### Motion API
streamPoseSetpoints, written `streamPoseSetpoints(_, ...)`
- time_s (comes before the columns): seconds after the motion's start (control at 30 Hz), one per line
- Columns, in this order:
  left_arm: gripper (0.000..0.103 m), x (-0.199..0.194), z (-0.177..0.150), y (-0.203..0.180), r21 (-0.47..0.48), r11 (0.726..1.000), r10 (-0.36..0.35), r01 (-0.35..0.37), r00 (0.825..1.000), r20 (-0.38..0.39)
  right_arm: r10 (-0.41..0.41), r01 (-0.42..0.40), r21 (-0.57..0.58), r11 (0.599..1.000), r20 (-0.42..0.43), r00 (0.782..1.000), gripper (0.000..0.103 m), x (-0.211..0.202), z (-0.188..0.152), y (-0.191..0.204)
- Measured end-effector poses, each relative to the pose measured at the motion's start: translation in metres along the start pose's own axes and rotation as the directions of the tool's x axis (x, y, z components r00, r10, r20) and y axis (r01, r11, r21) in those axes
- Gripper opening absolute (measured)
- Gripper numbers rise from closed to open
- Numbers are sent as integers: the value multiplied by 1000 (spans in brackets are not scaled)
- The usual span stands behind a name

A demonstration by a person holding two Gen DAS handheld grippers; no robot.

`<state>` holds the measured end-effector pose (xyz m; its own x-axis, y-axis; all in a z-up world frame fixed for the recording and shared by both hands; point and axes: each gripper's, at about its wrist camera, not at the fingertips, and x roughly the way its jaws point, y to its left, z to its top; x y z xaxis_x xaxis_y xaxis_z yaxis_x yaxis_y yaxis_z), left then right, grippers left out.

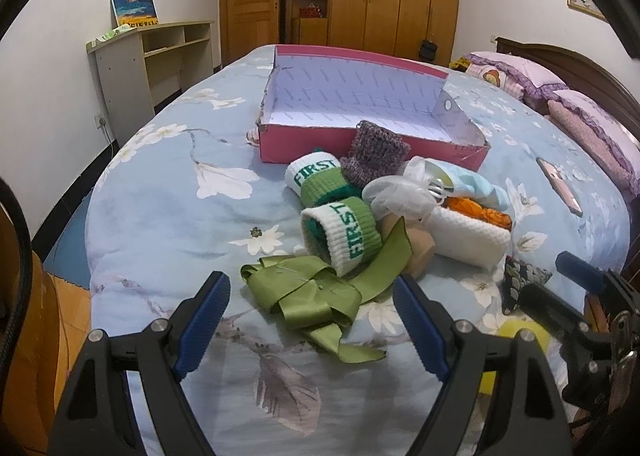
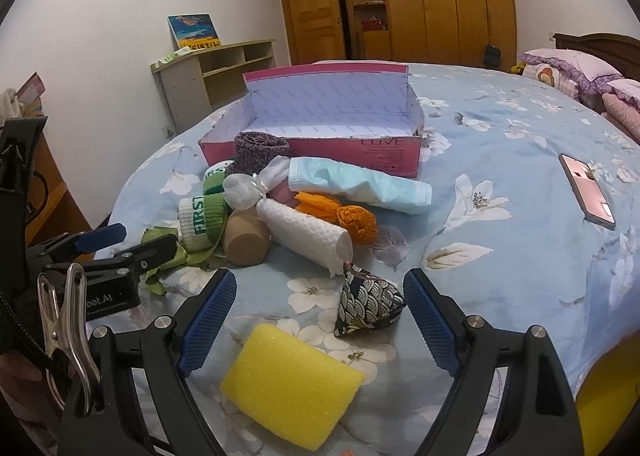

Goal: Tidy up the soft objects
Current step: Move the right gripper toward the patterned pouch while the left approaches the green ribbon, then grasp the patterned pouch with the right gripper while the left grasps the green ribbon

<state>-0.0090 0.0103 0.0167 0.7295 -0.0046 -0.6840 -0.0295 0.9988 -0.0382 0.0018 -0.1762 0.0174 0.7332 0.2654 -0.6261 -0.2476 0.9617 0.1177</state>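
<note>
Bedding with a blue flower print (image 1: 168, 216) carries a heap of soft things near the middle of the bed, just in front of a pink cardboard box (image 1: 360, 144) that stands open with nothing visible inside.

The left gripper (image 1: 312, 316) hangs low over the near edge of the bed with its two blue-padded fingers spread wide, gripping nothing. Between them, and a little beyond, lies a crumpled green ribbon (image 1: 316, 296). Touching the ribbon's far side is a green and white sock (image 1: 344, 232) marked FIRST, and a second one (image 1: 314, 174) lies behind it, nearer the box. A purple knitted piece (image 1: 376, 152) leans against the box's front wall.

The right gripper (image 2: 320, 320) is also spread open and holds nothing. A yellow sponge (image 2: 292, 384) lies on the bedding between its fingers, close to the camera. Just beyond it, beside the right finger, sits a small dark pouch with a wave pattern (image 2: 366, 306). Farther in are a rolled white cloth (image 2: 308, 232), a tan roll (image 2: 246, 238) touching its left side, an orange knotted thing (image 2: 354, 218) and a pale blue face mask (image 2: 360, 182) draped across the top of the heap.

A pink phone (image 2: 588, 188) lies well apart, towards the right edge of the bed, and purple pillows (image 2: 572, 68) rest at the far right corner.
</note>
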Motion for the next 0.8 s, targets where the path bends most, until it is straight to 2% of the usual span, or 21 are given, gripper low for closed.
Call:
streamPoseSetpoints(0.4,87,4,-2,18,-18,1000,10,-10,1000,-24,-23,24,35,999,-36,999,88,8,-5,-15)
streamPoseSetpoints(0.63,87,13,-4,24,-23,1000,19,-20,999,-50,-9,13,57,998,-67,998,87,18,-9,-20)
streamPoseSetpoints(0.8,87,23,-6,23,-23,999,23,-25,997,-72,3,3,69,998,-91,996,79,26,-11,-23)
